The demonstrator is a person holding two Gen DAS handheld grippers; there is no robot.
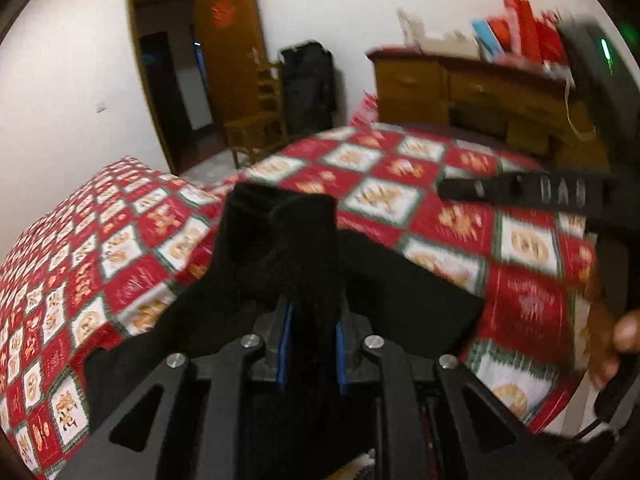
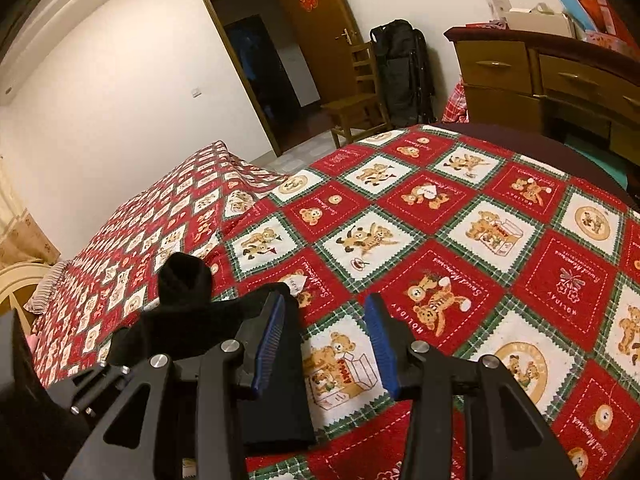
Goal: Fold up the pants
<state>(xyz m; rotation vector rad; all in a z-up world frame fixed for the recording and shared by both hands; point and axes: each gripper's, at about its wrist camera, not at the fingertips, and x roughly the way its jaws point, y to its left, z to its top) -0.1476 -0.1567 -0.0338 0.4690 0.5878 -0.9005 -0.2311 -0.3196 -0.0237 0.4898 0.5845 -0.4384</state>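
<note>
The black pants [image 1: 280, 248] lie bunched on the red checked bedspread [image 1: 520, 300]. My left gripper [image 1: 310, 344] is shut on a raised fold of the pants, with black cloth standing up between its blue pads. In the right wrist view the pants [image 2: 188, 320] lie low at the left, partly under the left finger [image 2: 268, 340]. My right gripper [image 2: 326, 344] is open and empty, just above the bedspread [image 2: 480, 240] beside the pants' edge. The right gripper also shows blurred at the right of the left wrist view [image 1: 520, 192].
A wooden dresser [image 2: 540, 76] with boxes on top stands at the back right. A wooden chair [image 2: 356, 104] and a black bag [image 2: 404, 72] stand by the open door [image 2: 256, 68]. The bed's far edge drops to the floor near the chair.
</note>
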